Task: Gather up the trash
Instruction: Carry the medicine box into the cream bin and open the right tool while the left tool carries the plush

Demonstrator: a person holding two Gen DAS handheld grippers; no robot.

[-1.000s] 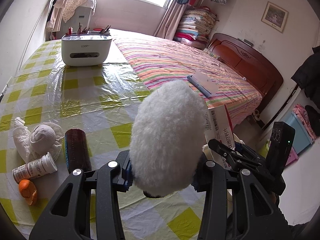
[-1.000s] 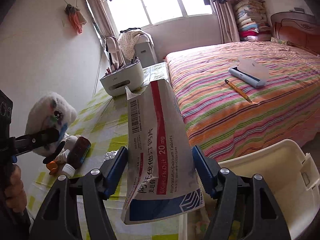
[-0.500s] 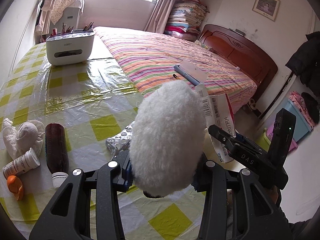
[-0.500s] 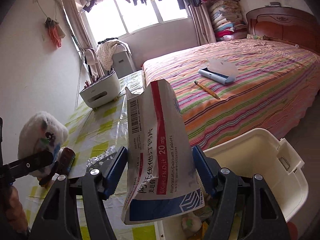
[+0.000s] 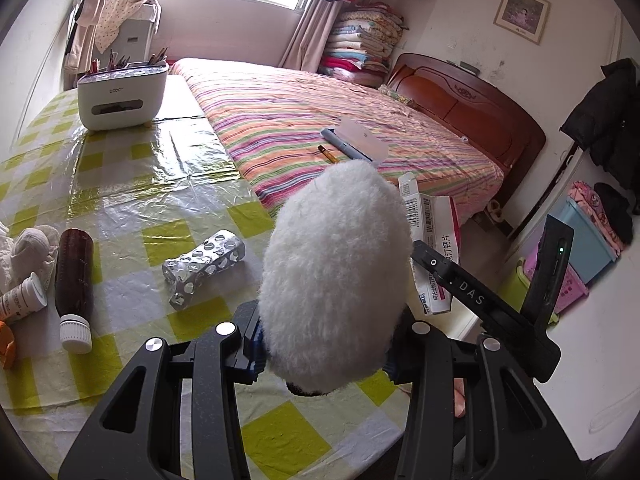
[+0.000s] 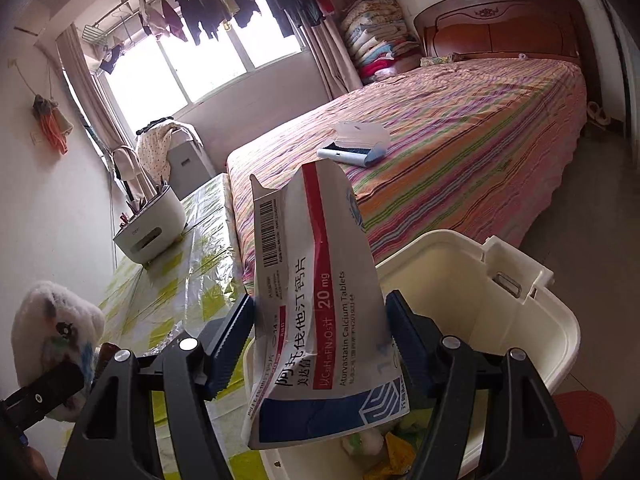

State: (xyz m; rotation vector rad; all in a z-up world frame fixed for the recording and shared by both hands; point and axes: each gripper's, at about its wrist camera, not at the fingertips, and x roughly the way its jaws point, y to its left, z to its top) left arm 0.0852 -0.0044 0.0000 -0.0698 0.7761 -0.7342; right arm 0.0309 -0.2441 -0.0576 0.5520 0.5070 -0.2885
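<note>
My left gripper (image 5: 324, 344) is shut on a white fluffy plush ball (image 5: 336, 272), which it holds above the table's near right corner. The ball also shows at the left in the right wrist view (image 6: 56, 320), with coloured marks on its face. My right gripper (image 6: 320, 340) is shut on a flattened white, red and blue medicine box (image 6: 316, 280). The box stands upright between the blue pads, above the near rim of a white plastic bin (image 6: 520, 320). Some scraps (image 6: 384, 448) lie at the bin's bottom. The same box (image 5: 436, 232) peeks out right of the ball.
On the yellow-check tablecloth (image 5: 120, 184) lie a silver blister pack (image 5: 204, 264), a brown bottle (image 5: 74, 280), a white pill bottle (image 5: 20, 300) and crumpled tissue (image 5: 28, 248). A white desk organiser (image 5: 122, 96) stands at the back. The striped bed (image 5: 320, 120) borders the table.
Both grippers have moved right along the table toward the bin, each keeping its grip. The right gripper has rolled, and more of the bin now lies under the medicine box.
</note>
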